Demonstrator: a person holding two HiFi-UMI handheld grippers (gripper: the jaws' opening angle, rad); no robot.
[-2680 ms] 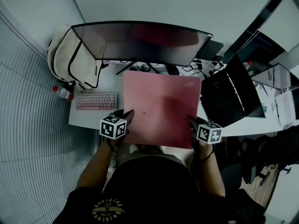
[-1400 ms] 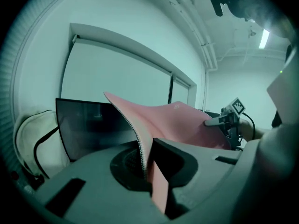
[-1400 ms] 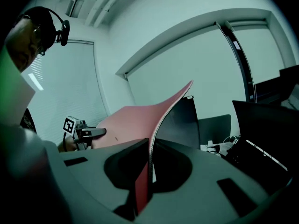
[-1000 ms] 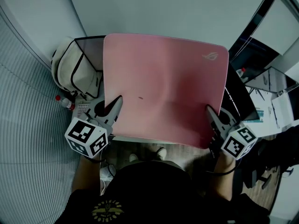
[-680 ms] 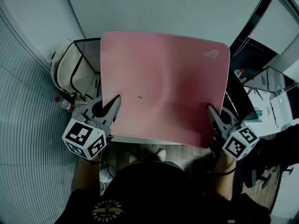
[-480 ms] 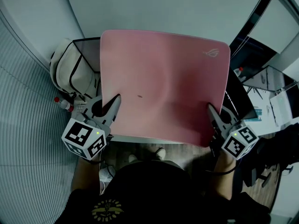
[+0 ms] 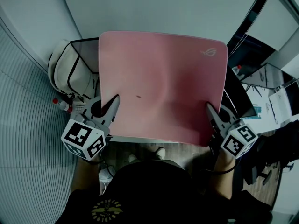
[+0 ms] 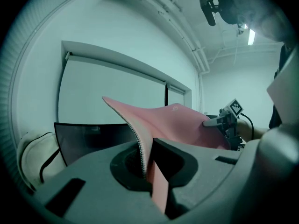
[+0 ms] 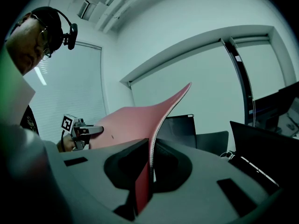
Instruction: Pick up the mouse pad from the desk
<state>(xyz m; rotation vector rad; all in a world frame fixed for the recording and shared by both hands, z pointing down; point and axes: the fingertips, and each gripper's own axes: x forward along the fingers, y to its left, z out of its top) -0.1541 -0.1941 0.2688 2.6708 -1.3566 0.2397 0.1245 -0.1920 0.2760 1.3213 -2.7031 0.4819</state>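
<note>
**Pink mouse pad held up, a gripper on each side edge**

- Mouse pad [image 7: 163,83]: clear of the desk [image 7: 135,138], held in the air between the person and the monitor [image 7: 85,55]. It covers most of the screen in the head view. The surface bows slightly through the middle. There is a small logo at the far right corner and a small dark speck near the left side.
- Left gripper [image 7: 113,105]: jaws clamped on the pad's left edge, near the nearer corner. Its own view shows the stitched edge running straight down between the pads.
- Right gripper [image 7: 209,111]: jaws clamped on the pad's right edge, also low. The thin edge sits pinched between its pads, and the sheet curves up beyond them.
- Surroundings: a white backpack [image 7: 63,71] stands left of the monitor, with a red-capped bottle [image 7: 61,104] below it. A dark laptop screen [image 7: 238,104] sits to the right.
</note>
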